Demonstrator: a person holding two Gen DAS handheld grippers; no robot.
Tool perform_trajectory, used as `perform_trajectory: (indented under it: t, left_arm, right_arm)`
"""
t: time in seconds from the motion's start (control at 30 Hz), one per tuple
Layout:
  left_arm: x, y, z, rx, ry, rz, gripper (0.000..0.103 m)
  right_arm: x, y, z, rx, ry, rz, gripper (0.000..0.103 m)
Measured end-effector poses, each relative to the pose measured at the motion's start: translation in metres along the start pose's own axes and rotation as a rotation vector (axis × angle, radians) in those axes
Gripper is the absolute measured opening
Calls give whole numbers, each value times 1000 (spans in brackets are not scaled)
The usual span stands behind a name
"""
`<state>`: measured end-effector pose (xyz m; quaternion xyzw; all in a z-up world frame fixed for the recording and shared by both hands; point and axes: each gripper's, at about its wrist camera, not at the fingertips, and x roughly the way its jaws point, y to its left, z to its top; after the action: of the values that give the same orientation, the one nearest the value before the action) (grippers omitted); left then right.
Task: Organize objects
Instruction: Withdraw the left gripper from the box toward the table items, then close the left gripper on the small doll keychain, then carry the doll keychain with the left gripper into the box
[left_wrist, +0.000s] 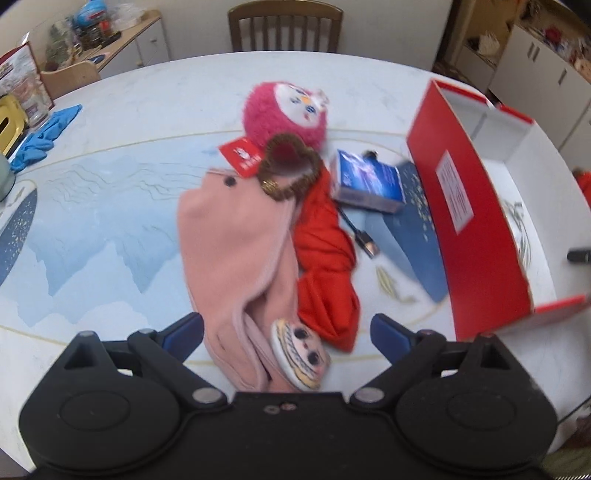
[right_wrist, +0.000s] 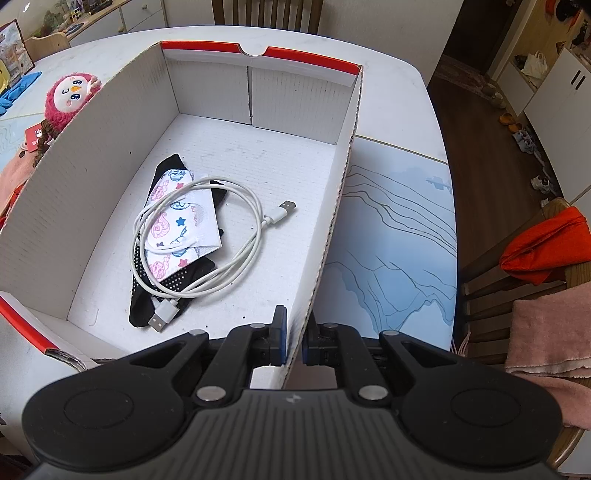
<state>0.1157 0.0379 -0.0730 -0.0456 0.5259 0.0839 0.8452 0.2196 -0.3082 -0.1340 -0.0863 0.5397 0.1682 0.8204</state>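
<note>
We saw the box (right_wrist: 258, 177), red outside and white inside, standing open on the table (right_wrist: 399, 110), and the right gripper (right_wrist: 293, 341) had its jaws pressed together on the box's near right wall, one pad inside and one outside. Inside the box a white cable (right_wrist: 221, 236) lay coiled over a patterned mask (right_wrist: 184, 218), which lay on a black dotted sock (right_wrist: 173, 291). To the left of the box, on the table, we found the things not yet packed. The left gripper (left_wrist: 287, 334) hung over them with its jaws spread wide and nothing between the pads, just above a pink cloth (left_wrist: 232, 236) that ended in a small round doll-face patch (left_wrist: 301, 354). A red cloth (left_wrist: 325, 258) lay touching the pink one on its right. A brown heart-shaped frame (left_wrist: 290, 168) rested on the far end of both cloths, a red card (left_wrist: 242, 155) beside it, and a pink plush toy (left_wrist: 286, 112) sat just beyond. Between the red cloth and the box we saw a blue-and-white carton (left_wrist: 367, 181) and a dark cable plug (left_wrist: 365, 240). A blue cloth (left_wrist: 44, 134) lay well apart at the table's far left edge, and a wooden chair (left_wrist: 284, 26) stood behind the table.
</note>
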Motion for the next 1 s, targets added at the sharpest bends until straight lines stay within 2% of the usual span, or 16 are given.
perform_trajectory:
  t: [0.17,0.33,0.63,0.77,1.0]
  left_arm:
    - [3,-15,-13,57,-4,-17,95]
    - [11,-23,-22,76,8,-26,89]
    - [25,-19,-28,46,30,-6,59]
    - [25,-18,-27,54,33,9,33]
    - [12,-13,-21,44,45,-19,29]
  right_arm:
    - [0,0,0,0,0,0,7]
    - [0,0,0,-1,1,0,7]
    - [0,0,0,0,0,0,7]
    - [0,1,0,0,0,0,7]
    - [0,0,0,2,1,0,7]
